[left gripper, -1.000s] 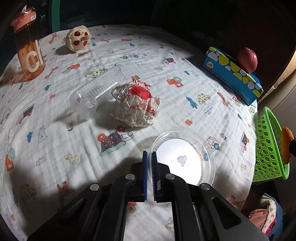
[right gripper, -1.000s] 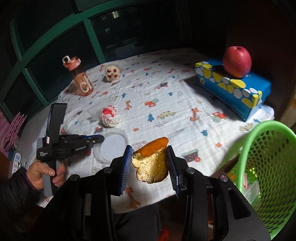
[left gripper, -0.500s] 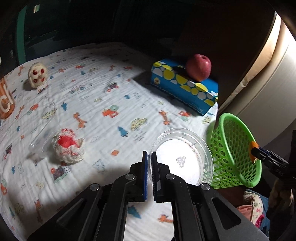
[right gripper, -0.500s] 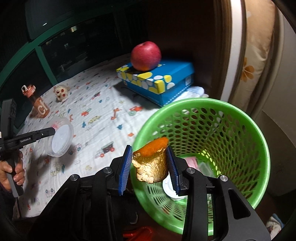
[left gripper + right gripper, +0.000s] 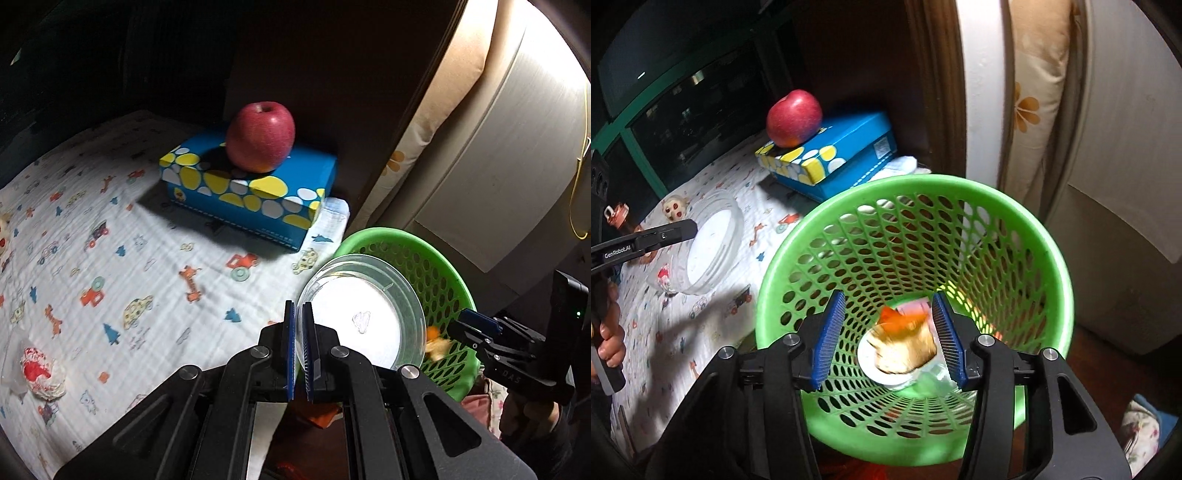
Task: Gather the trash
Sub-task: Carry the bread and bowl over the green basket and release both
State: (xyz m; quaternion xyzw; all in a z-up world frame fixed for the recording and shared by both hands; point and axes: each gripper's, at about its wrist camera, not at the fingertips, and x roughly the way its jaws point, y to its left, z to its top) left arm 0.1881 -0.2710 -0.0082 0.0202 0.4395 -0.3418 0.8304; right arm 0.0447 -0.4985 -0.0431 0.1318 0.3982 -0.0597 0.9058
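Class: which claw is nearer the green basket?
Right. The right claw hangs open directly over the basket; the left claw, pinching a clear lid, is beside its rim.

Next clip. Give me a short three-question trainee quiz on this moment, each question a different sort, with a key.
1. True or false: the apple sits on the blue box.
2. Which gripper is shut on the clear lid? A) left B) right C) neither
3. Fill in: the orange-topped scrap is blurred, free between open jaws, above the green ____.

Key
1. True.
2. A: the left gripper pinches the lid's rim. The right gripper has just been opening, and its pads are clear of the scrap.
3. Basket.
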